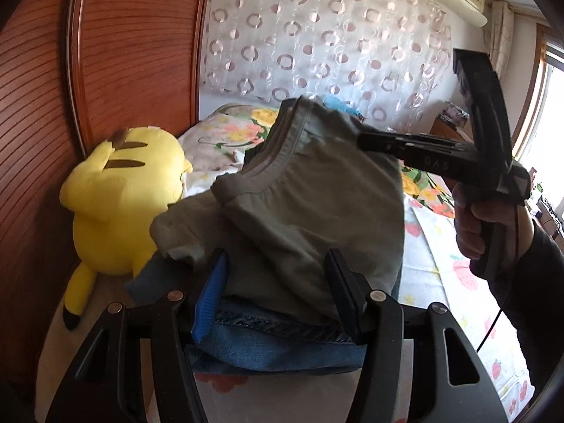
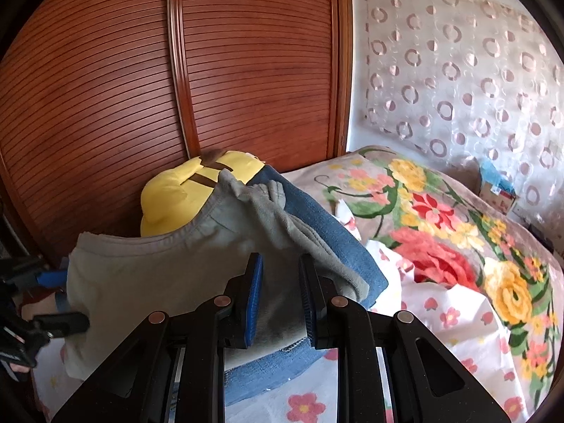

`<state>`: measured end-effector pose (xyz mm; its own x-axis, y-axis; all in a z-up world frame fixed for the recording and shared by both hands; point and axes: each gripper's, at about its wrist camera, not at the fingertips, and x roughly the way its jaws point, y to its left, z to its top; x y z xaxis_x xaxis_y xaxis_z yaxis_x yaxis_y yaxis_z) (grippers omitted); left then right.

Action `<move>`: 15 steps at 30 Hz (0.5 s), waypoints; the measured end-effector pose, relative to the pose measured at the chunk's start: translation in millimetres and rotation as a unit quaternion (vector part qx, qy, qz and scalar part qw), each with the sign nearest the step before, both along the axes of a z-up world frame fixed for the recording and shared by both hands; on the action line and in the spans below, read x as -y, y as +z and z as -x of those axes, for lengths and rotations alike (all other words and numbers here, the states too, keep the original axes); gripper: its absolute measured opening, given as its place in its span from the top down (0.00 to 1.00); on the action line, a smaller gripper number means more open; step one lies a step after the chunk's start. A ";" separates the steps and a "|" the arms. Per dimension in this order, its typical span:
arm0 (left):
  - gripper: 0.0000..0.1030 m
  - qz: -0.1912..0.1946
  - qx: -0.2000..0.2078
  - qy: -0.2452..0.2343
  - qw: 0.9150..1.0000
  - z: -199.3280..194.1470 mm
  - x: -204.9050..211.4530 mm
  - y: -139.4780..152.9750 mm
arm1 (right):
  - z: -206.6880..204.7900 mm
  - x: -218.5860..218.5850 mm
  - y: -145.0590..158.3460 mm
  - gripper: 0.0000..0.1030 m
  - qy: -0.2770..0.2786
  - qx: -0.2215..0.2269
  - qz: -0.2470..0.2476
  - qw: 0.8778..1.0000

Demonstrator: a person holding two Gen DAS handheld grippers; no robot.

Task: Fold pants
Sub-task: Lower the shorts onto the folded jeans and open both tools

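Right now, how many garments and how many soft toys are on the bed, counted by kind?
Garments: 2, the grey-green cotton pants lying on the blue denim jeans
Soft toys: 1, the yellow plush toy beside the wooden wardrobe door
Total: 3

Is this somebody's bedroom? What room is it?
Most likely a bedroom. There's a bed with a flowery blanket, a yellow plush toy lying beside wooden slatted wardrobe doors, and a sheer curtain with circles. Folded clothes, grey-green pants on top of denim, sit on the bed.
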<state>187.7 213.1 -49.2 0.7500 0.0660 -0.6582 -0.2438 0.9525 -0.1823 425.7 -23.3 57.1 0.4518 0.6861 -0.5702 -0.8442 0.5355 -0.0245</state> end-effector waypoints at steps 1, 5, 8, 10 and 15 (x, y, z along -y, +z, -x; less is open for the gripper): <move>0.44 -0.001 0.000 0.000 1.000 0.6 0.1 0.3 | 0.5 -0.9 0.8 0.79 -0.001 0.000 -0.001 1.000; 0.44 -0.009 -0.002 0.003 1.000 1.9 2.6 2.7 | 8.8 0.2 1.4 0.79 -0.008 0.003 -0.008 1.000; 0.44 -0.014 -0.003 0.006 1.000 4.0 4.2 6.3 | 15.7 6.0 -0.5 0.79 -0.014 -0.001 -0.014 1.000; 0.44 -0.017 -0.003 0.010 1.000 6.6 4.4 7.7 | 21.7 9.1 1.2 0.76 -0.016 -0.003 -0.018 1.000; 0.23 -0.032 0.003 0.017 0.999 15.2 7.4 13.0 | 35.9 17.9 0.1 0.59 -0.022 -0.004 -0.028 0.999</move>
<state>172.5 205.7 -36.2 0.7502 0.1324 -0.6479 -0.2750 0.9535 -0.1236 389.7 -41.2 57.2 0.4780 0.6962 -0.5355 -0.8197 0.5726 0.0127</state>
